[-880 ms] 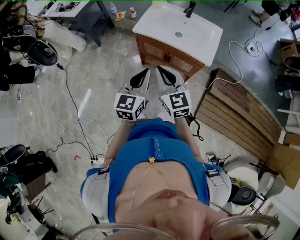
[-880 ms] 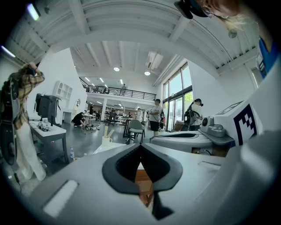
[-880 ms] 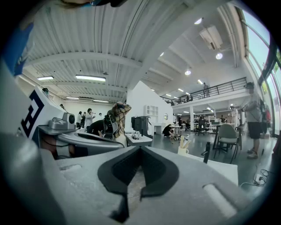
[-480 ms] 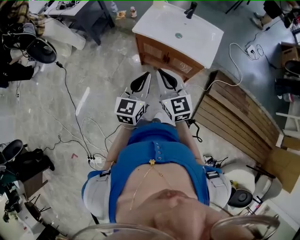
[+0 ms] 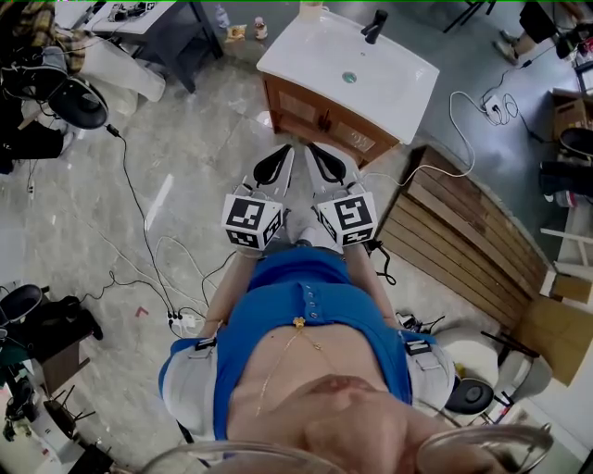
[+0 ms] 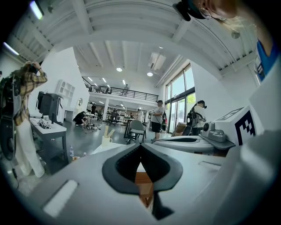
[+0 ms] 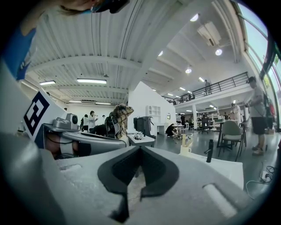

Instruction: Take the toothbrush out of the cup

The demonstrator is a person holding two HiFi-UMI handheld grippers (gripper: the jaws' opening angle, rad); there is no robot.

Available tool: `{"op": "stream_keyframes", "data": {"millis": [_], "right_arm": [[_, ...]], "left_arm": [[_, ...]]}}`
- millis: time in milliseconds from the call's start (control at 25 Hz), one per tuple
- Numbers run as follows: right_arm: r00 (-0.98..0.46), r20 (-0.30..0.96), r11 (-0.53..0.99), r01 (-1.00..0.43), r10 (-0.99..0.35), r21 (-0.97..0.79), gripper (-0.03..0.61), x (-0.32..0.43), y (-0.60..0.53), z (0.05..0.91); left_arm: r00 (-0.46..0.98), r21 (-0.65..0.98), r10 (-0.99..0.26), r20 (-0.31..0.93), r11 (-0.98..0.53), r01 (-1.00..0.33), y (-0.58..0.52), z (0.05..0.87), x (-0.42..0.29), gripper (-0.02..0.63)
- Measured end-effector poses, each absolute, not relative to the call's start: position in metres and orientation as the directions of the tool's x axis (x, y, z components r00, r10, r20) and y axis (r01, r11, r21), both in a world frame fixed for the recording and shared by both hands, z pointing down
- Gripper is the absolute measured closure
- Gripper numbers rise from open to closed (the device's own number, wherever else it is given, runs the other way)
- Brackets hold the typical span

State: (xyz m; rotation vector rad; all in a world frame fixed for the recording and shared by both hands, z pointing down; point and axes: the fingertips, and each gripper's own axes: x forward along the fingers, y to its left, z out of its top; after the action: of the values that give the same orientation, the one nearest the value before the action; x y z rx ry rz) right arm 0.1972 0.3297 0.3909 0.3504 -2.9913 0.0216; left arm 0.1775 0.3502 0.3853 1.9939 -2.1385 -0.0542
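A pale cup (image 5: 311,7) stands at the far left corner of the white sink top (image 5: 389,69), at the top edge of the head view. In the left gripper view the cup (image 6: 106,140) holds a few upright toothbrushes (image 6: 108,131); the right gripper view shows the cup (image 7: 185,150) with the toothbrushes (image 7: 185,140) too. My left gripper (image 5: 277,155) and right gripper (image 5: 321,151) are held side by side at chest height, well short of the sink and pointing at it. Both are shut with nothing between the jaws, as seen on the left gripper (image 6: 141,145) and the right gripper (image 7: 139,147).
The sink sits on a wooden vanity (image 5: 320,109) with a black faucet (image 5: 374,22). A wooden pallet (image 5: 463,231) lies on the floor to the right. Cables and a power strip (image 5: 183,320) trail at the left. People, desks and chairs stand beyond.
The view has shifted a little towards the sink, so the cup now shows at the top edge. Both grippers stay shut and side by side.
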Motion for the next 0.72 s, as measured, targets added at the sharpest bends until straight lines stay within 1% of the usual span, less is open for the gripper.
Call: {"op": "stream_keyframes", "data": {"millis": [200,720], "right_arm": [[-0.959,0.116,0.965,-0.261,-0.257,-0.012,0.577,0.168,0.311,0.39],[-0.944,0.109,0.949,-0.314,-0.311,-0.012,0.577,0.06,0.27,0.388]], "left_arm": [[-0.035,0.179,-0.992,0.123,0.057,-0.982,0.335,0.386,0.148,0.612],[0.049,0.18,-0.992,0.114,-0.028,-0.983,0.291,0.384,0.048,0.612]]}}
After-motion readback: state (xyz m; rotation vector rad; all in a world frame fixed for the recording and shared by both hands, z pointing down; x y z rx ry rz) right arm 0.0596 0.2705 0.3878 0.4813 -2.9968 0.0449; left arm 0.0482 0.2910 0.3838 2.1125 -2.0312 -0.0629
